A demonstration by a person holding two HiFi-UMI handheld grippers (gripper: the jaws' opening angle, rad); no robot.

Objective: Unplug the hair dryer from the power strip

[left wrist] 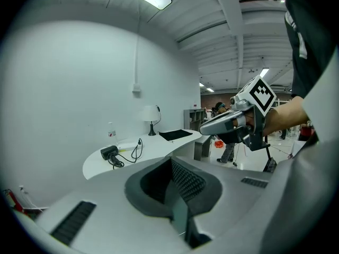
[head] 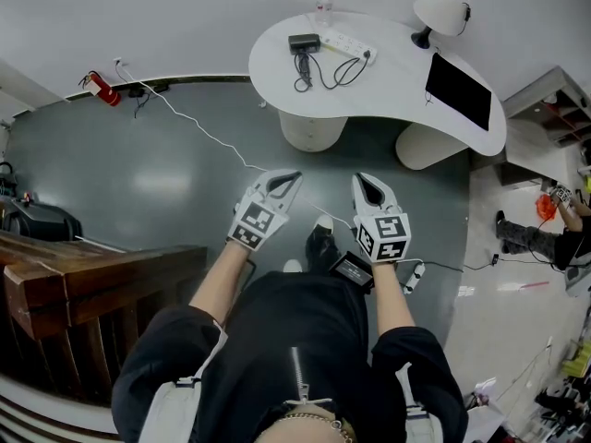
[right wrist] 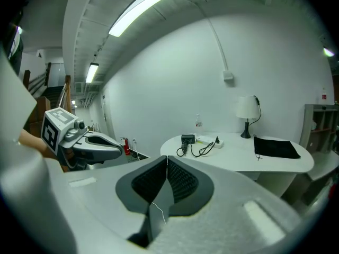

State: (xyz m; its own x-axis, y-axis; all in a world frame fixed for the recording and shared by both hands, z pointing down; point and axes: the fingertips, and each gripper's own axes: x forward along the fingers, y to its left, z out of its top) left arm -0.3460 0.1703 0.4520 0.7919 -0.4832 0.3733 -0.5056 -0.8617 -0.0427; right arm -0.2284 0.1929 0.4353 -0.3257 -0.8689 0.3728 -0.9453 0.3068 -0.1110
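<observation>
Both grippers clenched, nothing in either. Left gripper (head: pixel 282 178) and right gripper (head: pixel 369 185) sit side by side at mid-frame in head view, tips pointing up-frame, slightly downward. Own views confirm: left pads (left wrist: pixel 183 180) meet edge to edge, right pads (right wrist: pixel 177 180) same, no gap, no obj between.

Target is straight ahead, well apart. Only bare floor (head: pixel 166 173) between tips and the white table (head: pixel 388 95) at top centre of head view. No contact w/ anything yet.

On the table:
- hair dryer (head: pixel 304 41) = small dark block, upper-left part of tabletop, cord looped below it
- power strip (head: pixel 346 44) just right of it, long axis running left-right across the frame, sloping a bit down to the right
- dark plug (head: pixel 368 55) at the strip's right end

Key relation: plug lines up w/ the right gripper, dryer body w/ the left. Judgement: right is better placed to pull the plug, left to pin the strip. Neither clearly nearer in depth.

Right gripper view: dryer (right wrist: pixel 187 139) and strip (right wrist: pixel 209 141) above the jaws, right of centre. Left gripper view: dryer (left wrist: pixel 109 152) left of the jaws.

Hard to tell:
- plug seated or not, too small
- socket layout, switch: can't see
- dryer shape/nozzle dir unclear
- table's right side holds a lamp (head: pixel 441 7) and a black mat (head: pixel 459 90), clear of the strip
</observation>
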